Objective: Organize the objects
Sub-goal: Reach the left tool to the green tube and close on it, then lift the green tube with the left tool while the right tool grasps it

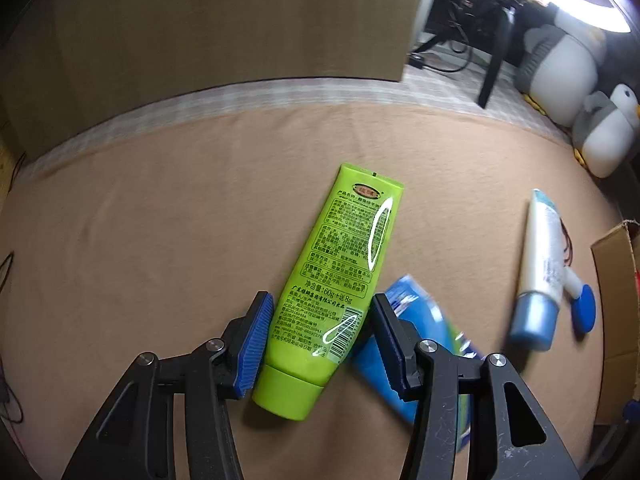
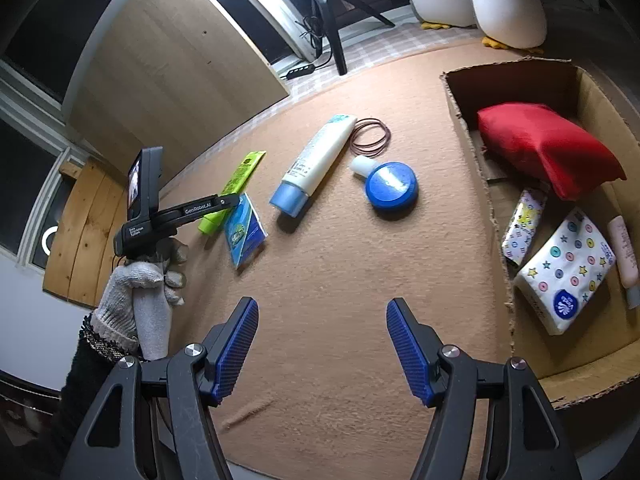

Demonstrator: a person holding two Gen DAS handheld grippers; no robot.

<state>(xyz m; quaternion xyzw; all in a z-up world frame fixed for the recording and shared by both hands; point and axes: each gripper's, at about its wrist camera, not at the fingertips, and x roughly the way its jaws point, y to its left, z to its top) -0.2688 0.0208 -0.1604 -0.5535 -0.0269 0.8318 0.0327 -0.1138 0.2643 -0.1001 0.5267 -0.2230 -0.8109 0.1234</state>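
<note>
A green tube [image 1: 336, 276] lies on the tan cloth, cap toward me. My left gripper [image 1: 320, 300] is open, with its blue pads on either side of the tube's lower end. A blue packet [image 1: 416, 320] lies right beside the tube. The right wrist view shows the same tube [image 2: 236, 188] and packet [image 2: 244, 232] under the left gripper [image 2: 230, 202]. A white tube with a blue cap [image 2: 312, 164], a blue round jar [image 2: 391, 189] and thin hair ties [image 2: 370, 136] lie further right. My right gripper [image 2: 322, 344] is open and empty above bare cloth.
A cardboard box [image 2: 468, 152] at the right holds a red pouch [image 2: 544, 144], tissue packs [image 2: 566, 272] and a pink tube [image 2: 624, 252]. A wooden cabinet [image 1: 240, 20] stands behind the cloth. Plush penguins [image 1: 564, 72] and a tripod leg [image 1: 496, 60] stand at the back right.
</note>
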